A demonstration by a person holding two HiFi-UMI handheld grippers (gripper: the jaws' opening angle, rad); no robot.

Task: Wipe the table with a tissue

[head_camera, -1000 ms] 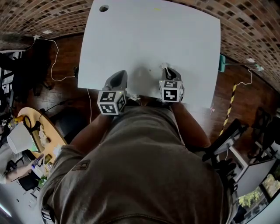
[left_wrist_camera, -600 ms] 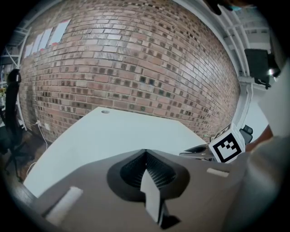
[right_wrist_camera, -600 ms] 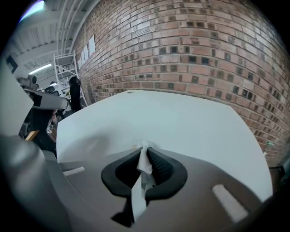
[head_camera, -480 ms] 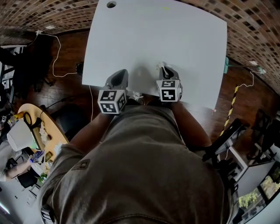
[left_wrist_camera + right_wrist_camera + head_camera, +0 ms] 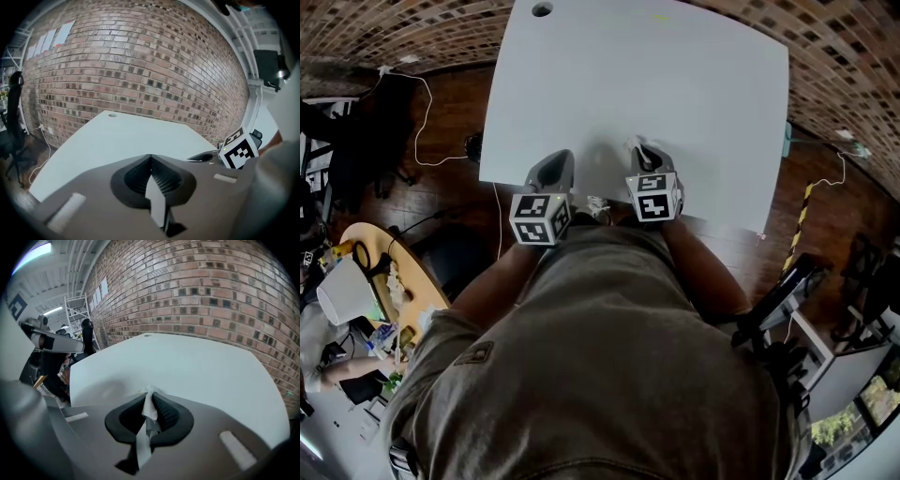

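Red-brown brick wall (image 5: 140, 61) backs a white rectangular table (image 5: 675, 84) w/ a small round hole (image 5: 542, 9) near its far left corner; the table stands on a dark wooden floor (image 5: 450, 112), where a thin white cable (image 5: 417, 122) trails off to the left. Both tools sit at the table's near edge, close to the person's grey-olive shirt (image 5: 600, 356). Right gripper (image 5: 645, 155) is over the tabletop, jaws pinched tight on a crumpled white tissue (image 5: 149, 406). A tuft of it pokes out past the jaw tips, just over the table surface; can't tell if it's touching. Rest of the tissue runs back btwn the ribbed black pads. Left gripper (image 5: 553, 164) is just beside the right one, near the edge, pointing across the table. Its jaws are closed together w/ nothing btwn them. At far left of the head view, a round wooden side table (image 5: 417, 286) holds clutter too small to make out.
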